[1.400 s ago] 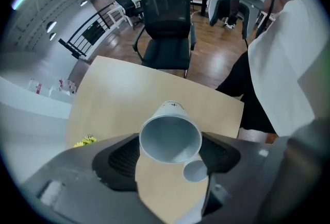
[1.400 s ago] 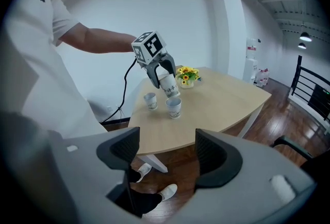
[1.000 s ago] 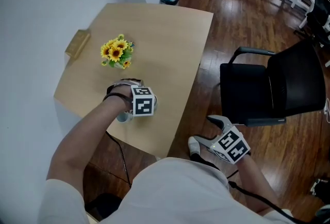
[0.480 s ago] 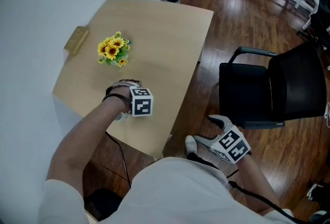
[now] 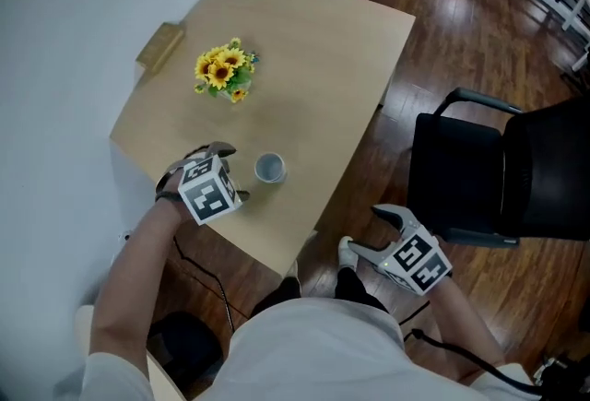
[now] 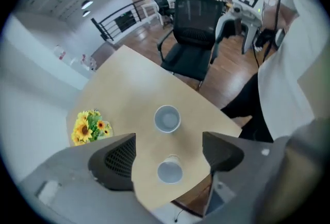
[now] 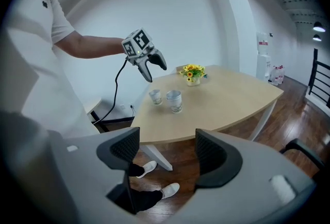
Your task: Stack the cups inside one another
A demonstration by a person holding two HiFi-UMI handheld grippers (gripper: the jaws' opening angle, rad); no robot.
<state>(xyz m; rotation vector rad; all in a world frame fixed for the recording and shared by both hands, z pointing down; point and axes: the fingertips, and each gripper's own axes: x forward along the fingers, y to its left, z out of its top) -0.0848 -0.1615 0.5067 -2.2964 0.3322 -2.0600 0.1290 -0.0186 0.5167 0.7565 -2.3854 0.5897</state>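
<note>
On the table [image 6: 129, 89], centre the empty, wide-open left gripper [image 6: 169, 140] over the near cup [image 6: 169, 171]; right gripper [image 7: 167, 138] idles open, empty.

No legible text or labels anywhere.

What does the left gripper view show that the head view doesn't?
Only the left gripper view shows the second cup, on the table between its open jaws. Only the head view shows the wooden block at the table's edge. Both show the other cup, the sunflowers, the table and the black chair.
</note>
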